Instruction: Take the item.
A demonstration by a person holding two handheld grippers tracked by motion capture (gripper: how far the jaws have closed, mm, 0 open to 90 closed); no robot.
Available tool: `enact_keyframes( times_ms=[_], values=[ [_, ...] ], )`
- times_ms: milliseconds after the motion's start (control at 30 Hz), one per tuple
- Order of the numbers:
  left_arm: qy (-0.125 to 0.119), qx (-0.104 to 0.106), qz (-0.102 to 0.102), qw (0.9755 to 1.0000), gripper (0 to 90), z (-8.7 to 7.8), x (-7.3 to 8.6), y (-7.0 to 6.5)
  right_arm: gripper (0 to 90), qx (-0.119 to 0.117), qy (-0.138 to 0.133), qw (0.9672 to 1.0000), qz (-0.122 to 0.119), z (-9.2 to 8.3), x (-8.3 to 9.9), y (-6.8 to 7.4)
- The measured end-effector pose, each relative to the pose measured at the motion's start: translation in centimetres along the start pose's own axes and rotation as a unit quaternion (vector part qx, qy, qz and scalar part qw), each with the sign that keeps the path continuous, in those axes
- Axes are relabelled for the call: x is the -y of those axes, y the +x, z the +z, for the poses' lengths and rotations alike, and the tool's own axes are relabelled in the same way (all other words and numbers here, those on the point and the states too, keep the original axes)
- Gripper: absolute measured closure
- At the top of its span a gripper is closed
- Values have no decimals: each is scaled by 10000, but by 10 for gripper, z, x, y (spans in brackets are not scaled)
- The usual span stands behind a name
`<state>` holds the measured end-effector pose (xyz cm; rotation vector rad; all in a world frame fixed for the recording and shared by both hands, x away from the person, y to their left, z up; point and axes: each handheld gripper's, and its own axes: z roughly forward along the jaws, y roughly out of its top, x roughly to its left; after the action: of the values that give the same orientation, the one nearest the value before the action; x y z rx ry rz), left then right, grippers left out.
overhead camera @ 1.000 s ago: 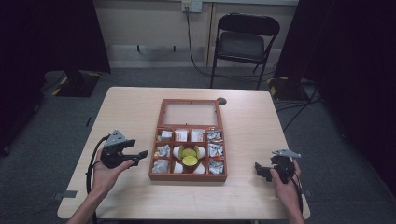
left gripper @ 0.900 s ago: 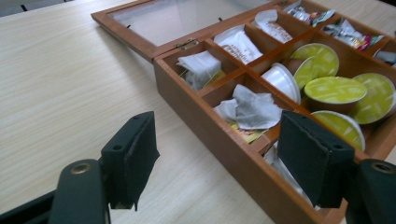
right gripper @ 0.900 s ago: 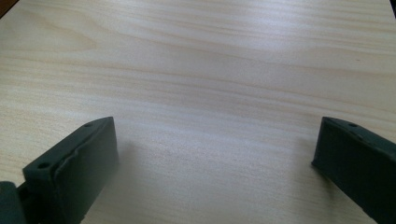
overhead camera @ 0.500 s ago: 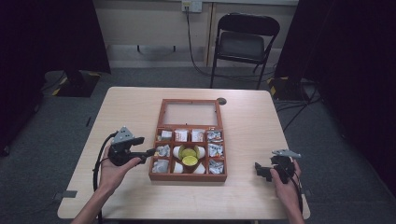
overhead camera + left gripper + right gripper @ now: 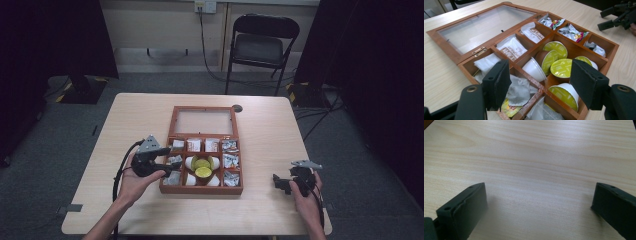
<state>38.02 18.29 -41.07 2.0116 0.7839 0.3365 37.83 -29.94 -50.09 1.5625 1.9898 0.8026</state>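
A wooden compartment box (image 5: 200,190) lies open on the table, its glass lid (image 5: 203,121) folded flat behind it. Green-topped coffee capsules (image 5: 202,167) fill the middle cells, and sachets and tea bags fill the cells around them. My left gripper (image 5: 167,167) is open at the box's left side, its tips over the left cells. In the left gripper view the open gripper (image 5: 541,85) frames tea bags (image 5: 520,90) and capsules (image 5: 560,67), with nothing held. My right gripper (image 5: 280,182) stands open low over bare table (image 5: 536,157) to the right of the box.
The table (image 5: 270,135) has bare wood on both sides of the box. A small dark disc (image 5: 237,108) sits beyond the lid's far right corner. A folding chair (image 5: 260,45) stands behind the table. The right gripper (image 5: 616,17) appears far off in the left gripper view.
My left gripper has moved right, from beside the box to over its left cells. The right gripper has stayed put.
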Motion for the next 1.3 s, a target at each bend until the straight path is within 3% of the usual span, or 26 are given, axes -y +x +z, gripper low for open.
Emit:
enact_keyframes(
  times_ms=[133,600,1000,1067,1167,1200,1300],
  values=[
    [13,71,73,9999,340,3,-3,-2,0,0,0,10000,0,0,0,0],
    [309,383,209,9986,344,35,-15,-15,0,-1,0,10000,0,0,0,0],
    [425,608,187,9971,338,58,-25,-22,0,0,1,10000,0,0,0,0],
    [456,673,139,9966,358,62,-23,-23,0,0,0,10000,0,0,0,0],
    [583,640,235,9960,387,68,-21,-28,0,0,0,10000,0,0,0,0],
    [596,754,232,9951,388,71,-20,-31,0,0,-1,10000,0,0,0,0],
    [732,803,294,9936,396,76,-18,-34,0,0,0,10000,1,0,0,0]
  ],
)
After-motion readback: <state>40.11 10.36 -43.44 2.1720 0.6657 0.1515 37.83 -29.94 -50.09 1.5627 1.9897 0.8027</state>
